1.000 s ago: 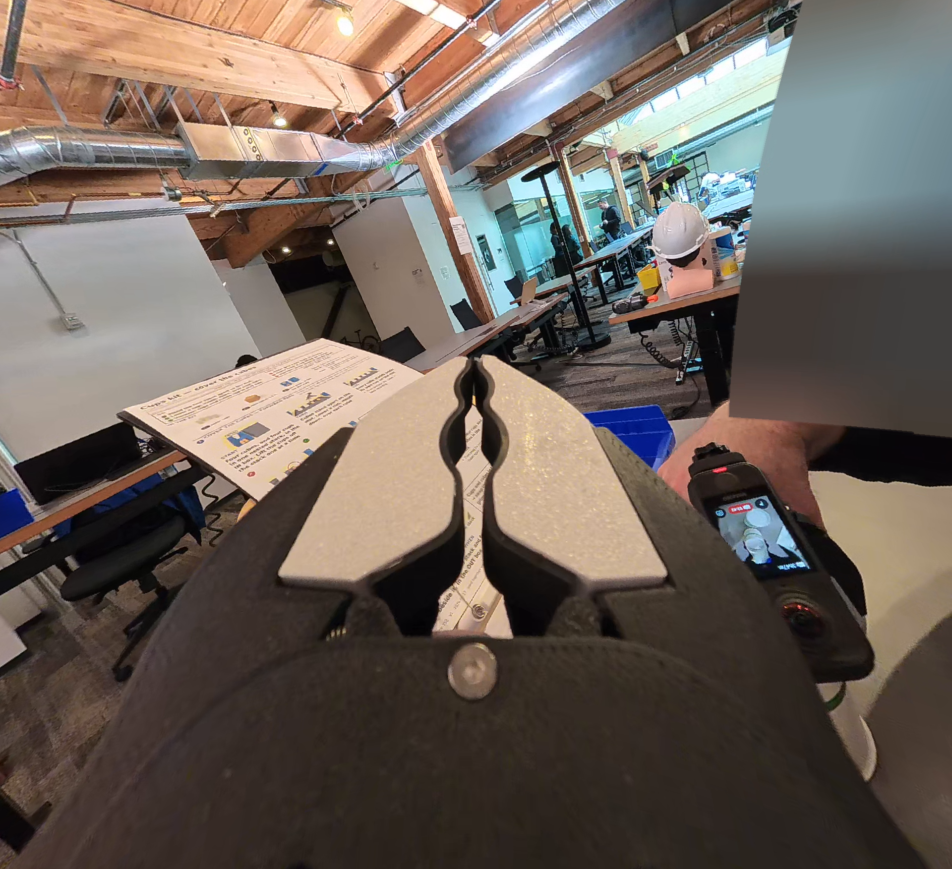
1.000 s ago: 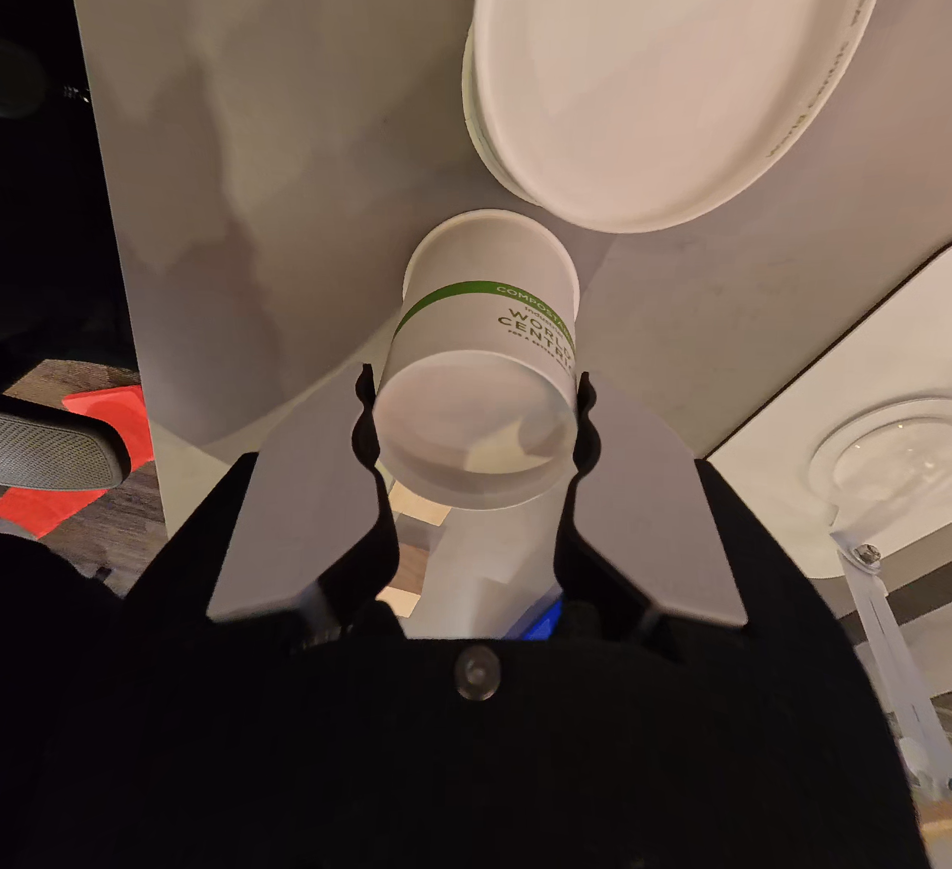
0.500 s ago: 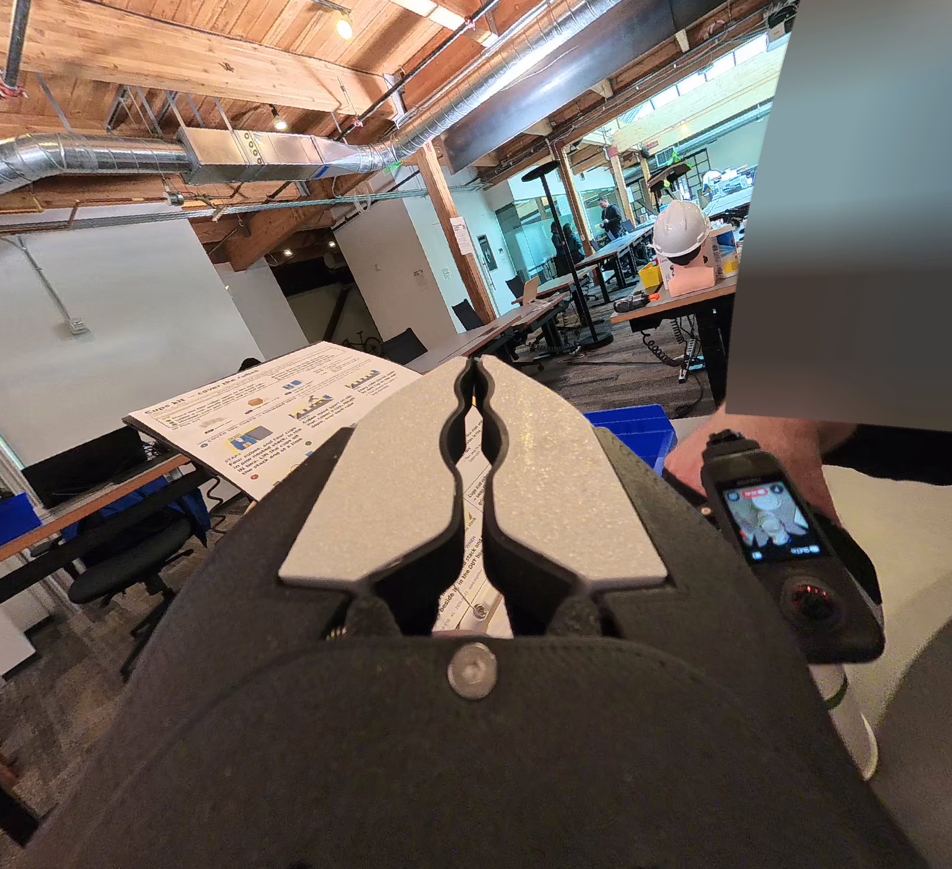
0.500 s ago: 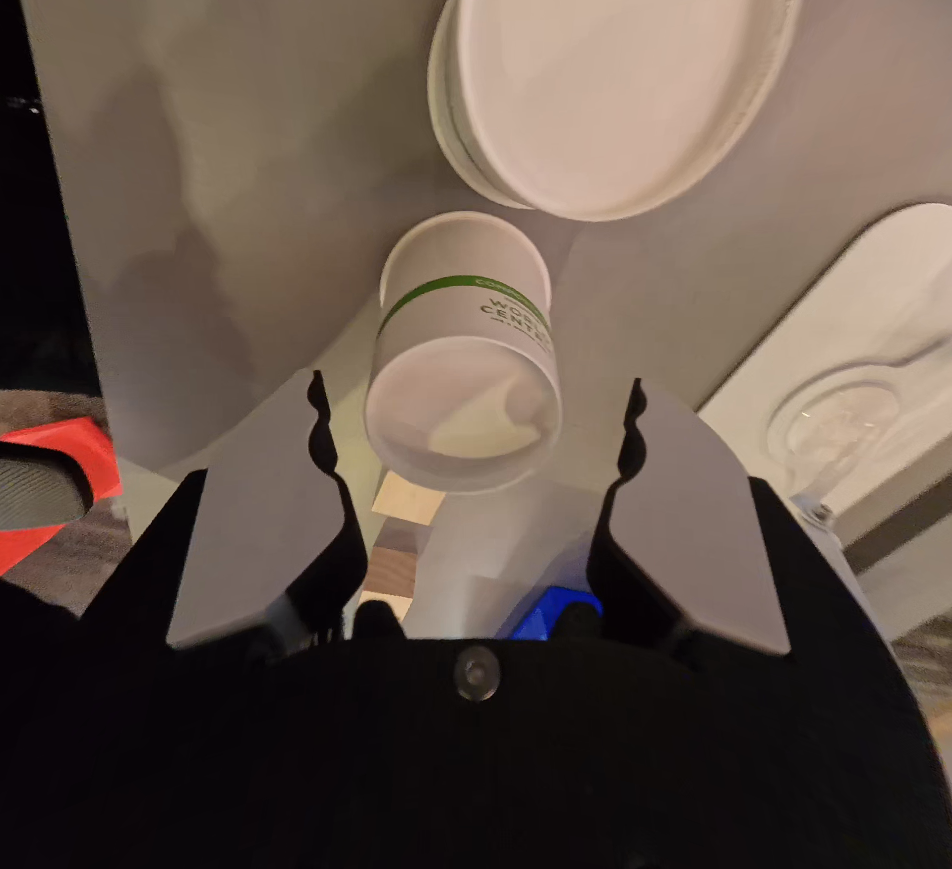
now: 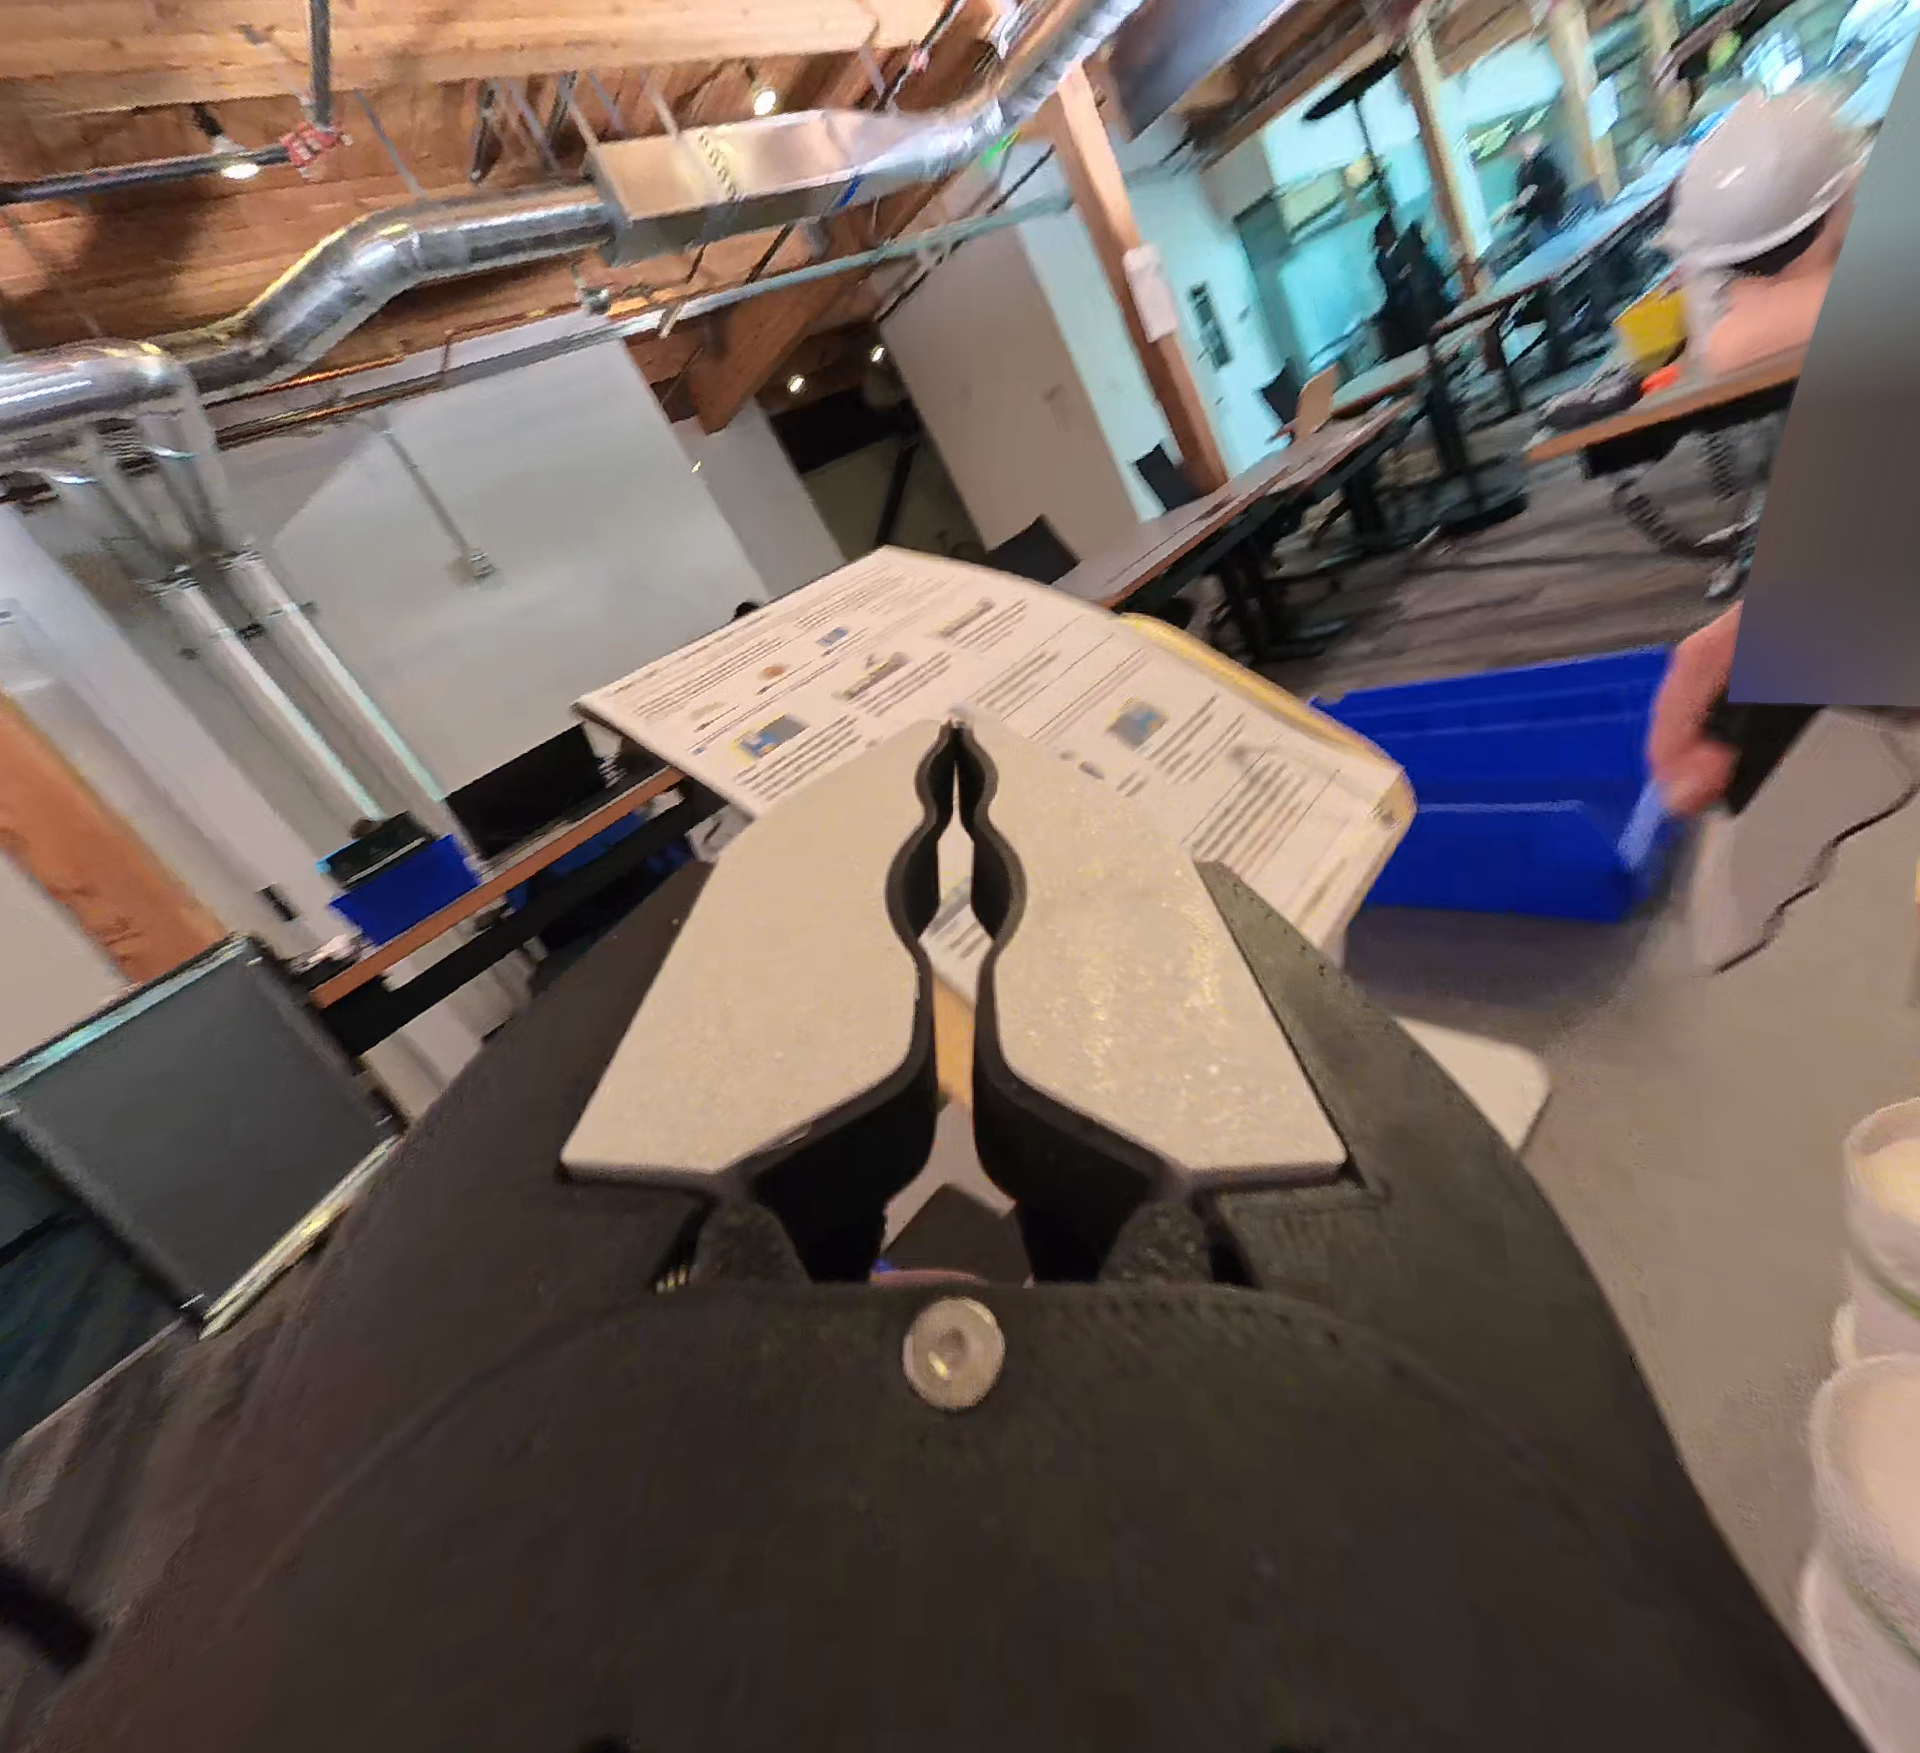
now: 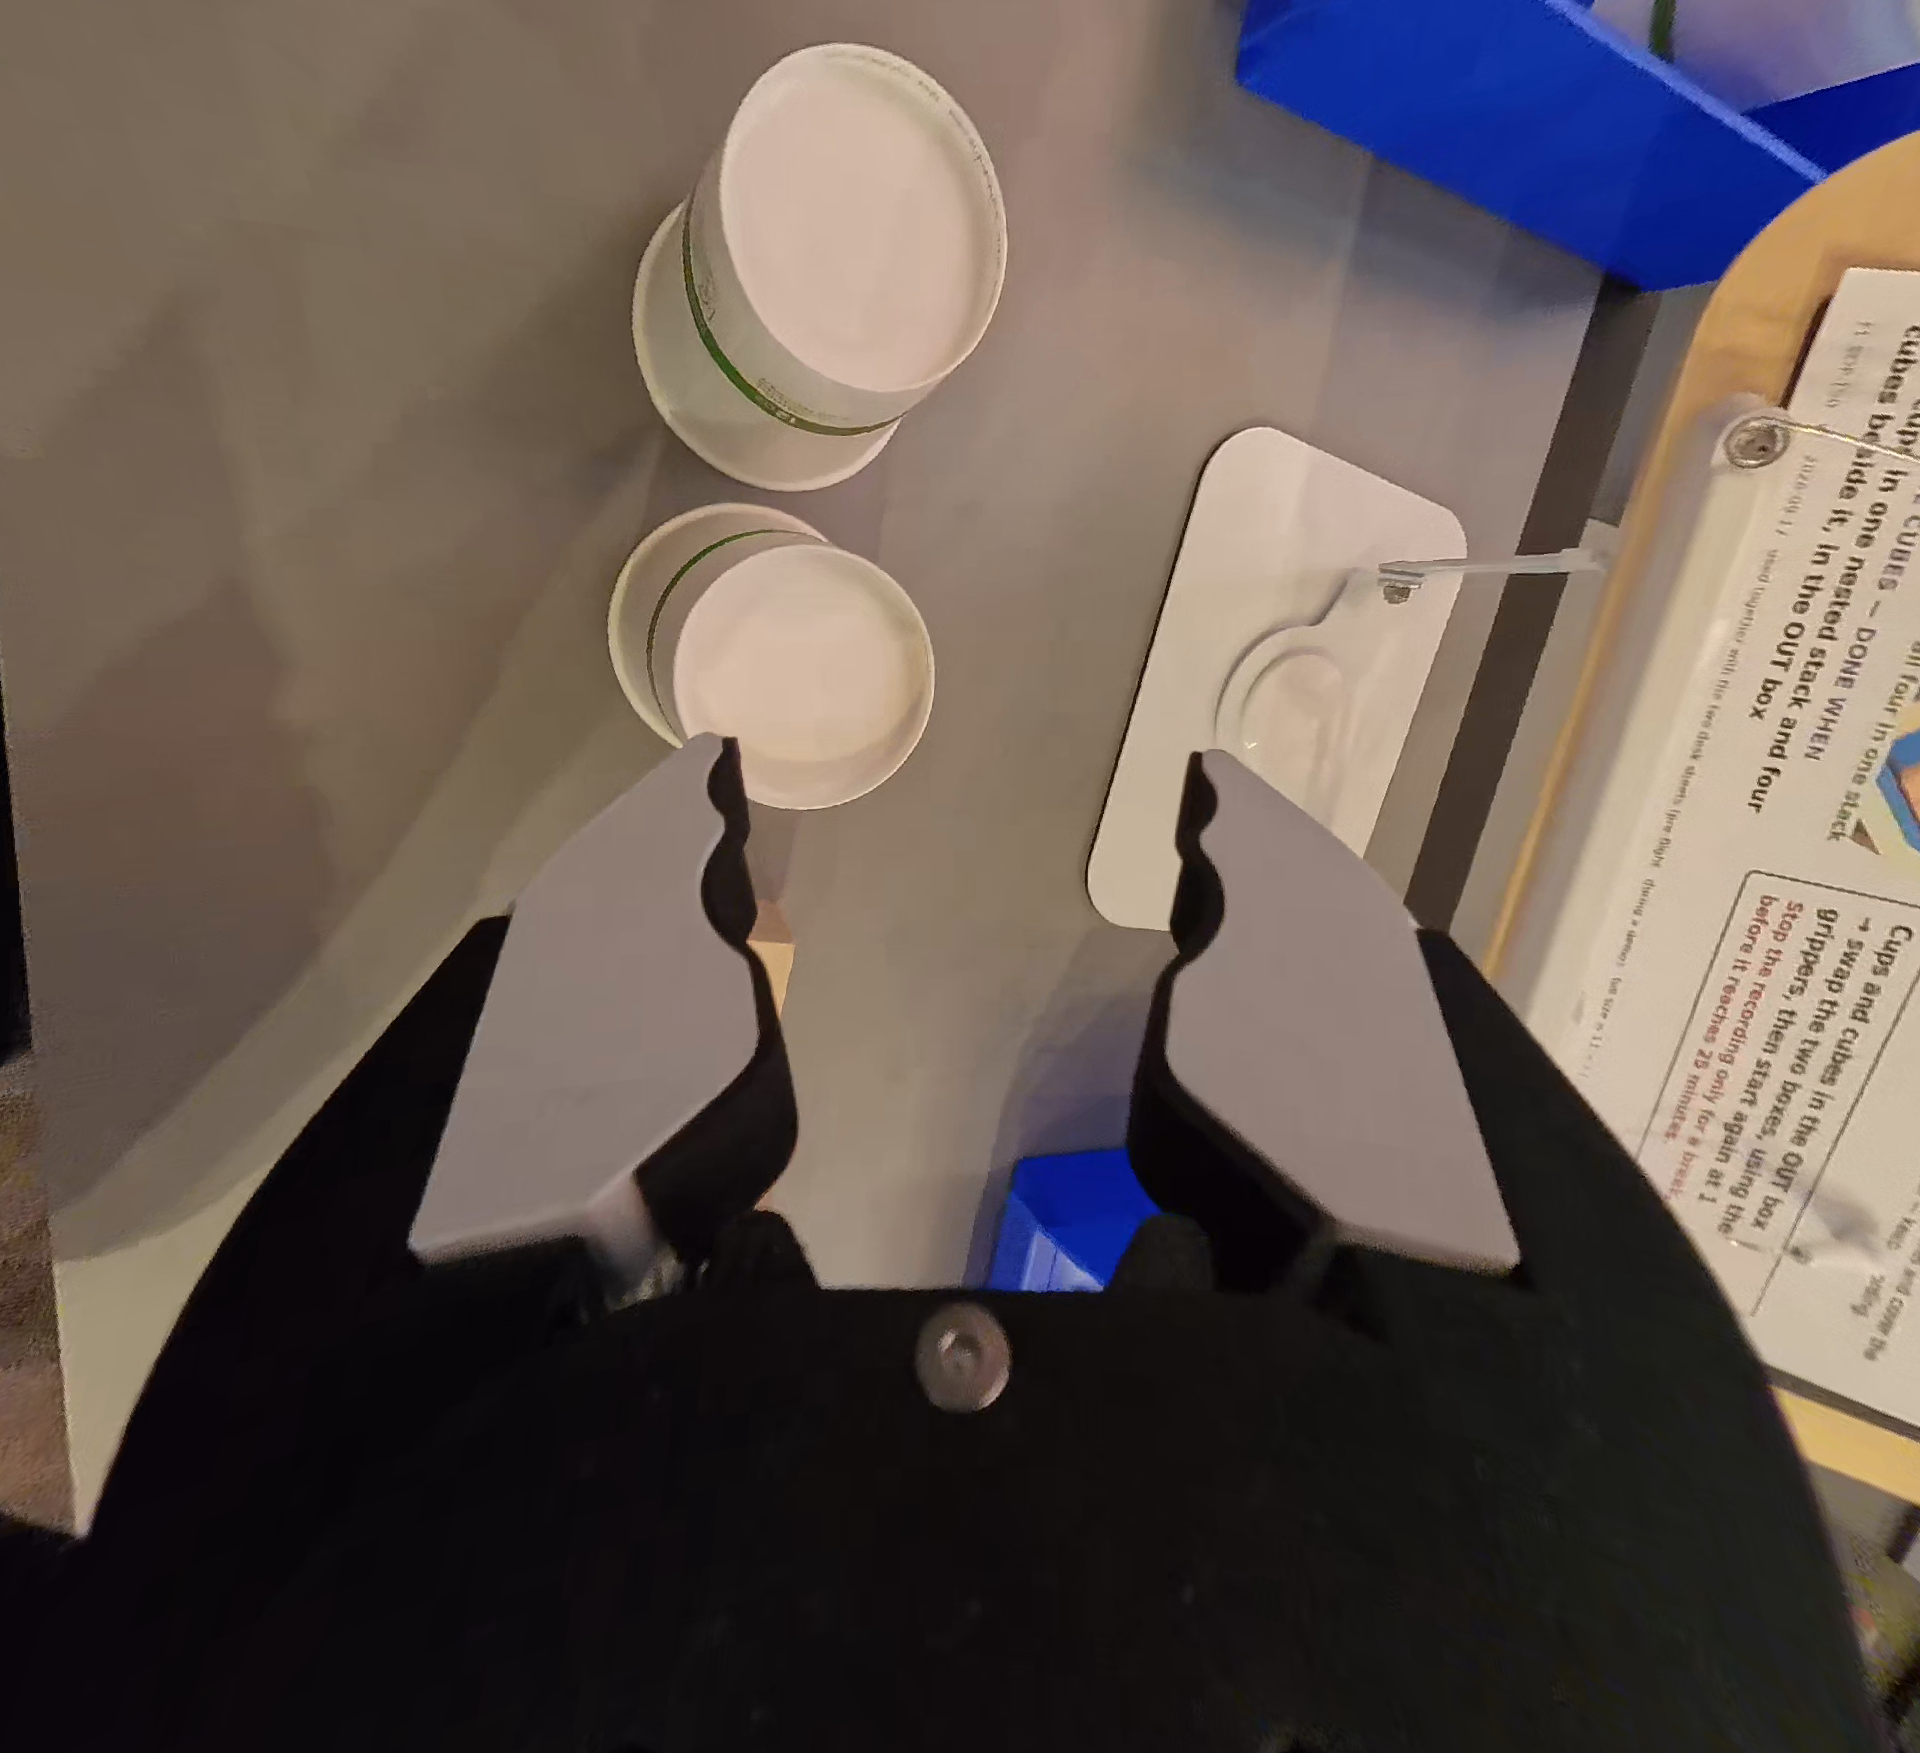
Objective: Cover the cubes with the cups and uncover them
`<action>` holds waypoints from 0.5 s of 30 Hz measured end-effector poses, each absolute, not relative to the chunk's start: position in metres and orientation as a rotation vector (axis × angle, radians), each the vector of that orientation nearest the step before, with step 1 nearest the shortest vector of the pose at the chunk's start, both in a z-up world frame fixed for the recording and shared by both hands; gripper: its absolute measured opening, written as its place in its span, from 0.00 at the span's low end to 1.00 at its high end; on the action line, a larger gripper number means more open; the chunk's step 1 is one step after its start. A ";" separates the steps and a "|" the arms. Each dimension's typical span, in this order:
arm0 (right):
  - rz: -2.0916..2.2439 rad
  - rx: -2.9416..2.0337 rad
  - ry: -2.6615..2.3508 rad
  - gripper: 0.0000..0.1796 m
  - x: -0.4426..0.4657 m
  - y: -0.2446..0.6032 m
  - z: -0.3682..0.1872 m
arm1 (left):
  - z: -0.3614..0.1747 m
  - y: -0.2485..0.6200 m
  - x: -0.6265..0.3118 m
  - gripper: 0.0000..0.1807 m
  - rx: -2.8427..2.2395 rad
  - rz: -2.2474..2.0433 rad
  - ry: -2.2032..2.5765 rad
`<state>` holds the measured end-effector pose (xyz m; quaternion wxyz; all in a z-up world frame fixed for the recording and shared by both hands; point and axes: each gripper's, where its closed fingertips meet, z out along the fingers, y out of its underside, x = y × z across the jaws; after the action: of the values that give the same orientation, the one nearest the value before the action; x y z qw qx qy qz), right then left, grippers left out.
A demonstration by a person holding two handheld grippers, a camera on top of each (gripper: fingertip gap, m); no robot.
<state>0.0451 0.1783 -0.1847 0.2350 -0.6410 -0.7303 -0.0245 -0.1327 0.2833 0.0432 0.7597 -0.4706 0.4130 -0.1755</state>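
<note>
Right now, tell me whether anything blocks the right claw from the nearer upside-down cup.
Nothing visible does. The right claw is open and empty above the grey table, and the nearer upside-down cup sits just beyond its left fingertip. The farther cup stands behind it.

2 cups (image 6: pixel 800 664) side by side; bin (image 6: pixel 1507 124) behind.

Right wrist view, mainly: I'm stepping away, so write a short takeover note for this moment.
Right claw: open, empty, above the grey mat.
Left claw: shut, empty, pointing out into the room.
Two upside-down paper cups stand side by side on the mat: near cup, far cup. No cubes visible; whether any sit under them cannot be told.
A blue bin holds another cup.
Left: uncovering.
</note>
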 end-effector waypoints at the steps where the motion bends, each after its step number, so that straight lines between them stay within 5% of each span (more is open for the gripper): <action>1: -0.058 -1.755 -1.981 0.43 0.046 0.178 -0.184 | 0.039 0.291 -0.136 0.00 -1.043 -0.337 0.909; 15: 0.131 -1.747 -1.830 0.34 0.054 0.167 -0.196 | -0.105 0.441 -0.177 0.11 -1.502 0.214 1.172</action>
<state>0.0543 0.1665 -0.1965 0.2993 -0.6580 -0.6892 0.0495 -0.1773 0.4413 -0.1053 0.5748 -0.6411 0.5003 0.0912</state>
